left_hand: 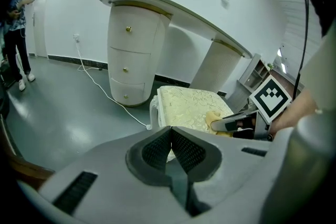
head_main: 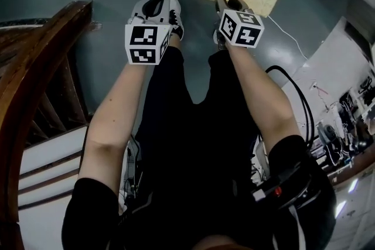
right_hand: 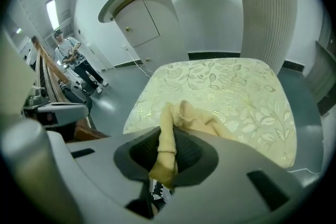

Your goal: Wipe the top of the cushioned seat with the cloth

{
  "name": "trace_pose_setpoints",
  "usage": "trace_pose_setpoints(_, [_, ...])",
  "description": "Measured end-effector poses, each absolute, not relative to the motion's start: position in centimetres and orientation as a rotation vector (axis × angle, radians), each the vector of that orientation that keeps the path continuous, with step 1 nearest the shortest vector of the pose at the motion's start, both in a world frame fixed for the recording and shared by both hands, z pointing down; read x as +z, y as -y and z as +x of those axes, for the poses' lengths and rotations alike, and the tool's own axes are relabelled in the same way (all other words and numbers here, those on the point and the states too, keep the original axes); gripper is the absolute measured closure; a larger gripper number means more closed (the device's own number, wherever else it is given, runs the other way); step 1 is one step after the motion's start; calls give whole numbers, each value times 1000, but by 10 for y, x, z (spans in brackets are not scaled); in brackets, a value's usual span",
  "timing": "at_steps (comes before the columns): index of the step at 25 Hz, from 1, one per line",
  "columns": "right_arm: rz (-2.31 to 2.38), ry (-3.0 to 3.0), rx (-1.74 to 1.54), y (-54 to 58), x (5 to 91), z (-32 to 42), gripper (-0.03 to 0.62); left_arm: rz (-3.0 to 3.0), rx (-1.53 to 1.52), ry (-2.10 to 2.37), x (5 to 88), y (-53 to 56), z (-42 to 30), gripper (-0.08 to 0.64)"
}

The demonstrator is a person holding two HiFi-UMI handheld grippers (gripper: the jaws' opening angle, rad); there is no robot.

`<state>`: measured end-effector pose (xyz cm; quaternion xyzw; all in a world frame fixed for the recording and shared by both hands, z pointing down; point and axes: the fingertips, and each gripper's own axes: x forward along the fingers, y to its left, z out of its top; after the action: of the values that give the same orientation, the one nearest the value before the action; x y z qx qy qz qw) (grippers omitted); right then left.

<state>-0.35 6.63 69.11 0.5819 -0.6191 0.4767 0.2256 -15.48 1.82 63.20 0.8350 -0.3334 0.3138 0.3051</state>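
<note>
The cloth is being pinched by the right gripper at the near edge of the cushioned seat, its top extending toward upper frame, while the left gripper, jaws together and empty, is being held short of it.

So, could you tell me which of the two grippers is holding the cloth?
The right gripper: its jaws pinch the yellow cloth over the cushioned seat; the left gripper is shut on nothing.

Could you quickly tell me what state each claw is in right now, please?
Left claw: shut, holding nothing.
Right claw: shut on the cloth.
</note>
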Motion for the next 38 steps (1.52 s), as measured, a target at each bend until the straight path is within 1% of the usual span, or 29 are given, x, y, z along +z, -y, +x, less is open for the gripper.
trace_pose_setpoints(13, [1429,1901,1326,-23,688,-90,531,2164,767,1009,624,-16,-188,555])
trace_pose_setpoints(17, [1311,1999,1403,-12,684,-119,529,2138,758,1049,619,-24,-191,555])
trace_pose_setpoints(20, [1246,2095,1422,-8,659,-117,529,2130,768,1065,611,-32,-184,555])
trace_pose_setpoints(25, [1278,2183,1419,-20,601,-62,529,2148,782,1055,592,-36,-145,555])
trace_pose_setpoints(30, [1401,2176,1432,-49,558,32,529,2204,798,1009,563,-43,-71,555])
trace_pose_setpoints(34, [1509,2112,1426,-73,545,114,529,2199,778,1004,540,-52,-13,555])
trace_pose_setpoints(38, [1629,2031,1406,-88,548,183,529,2244,834,936,536,-56,29,555])
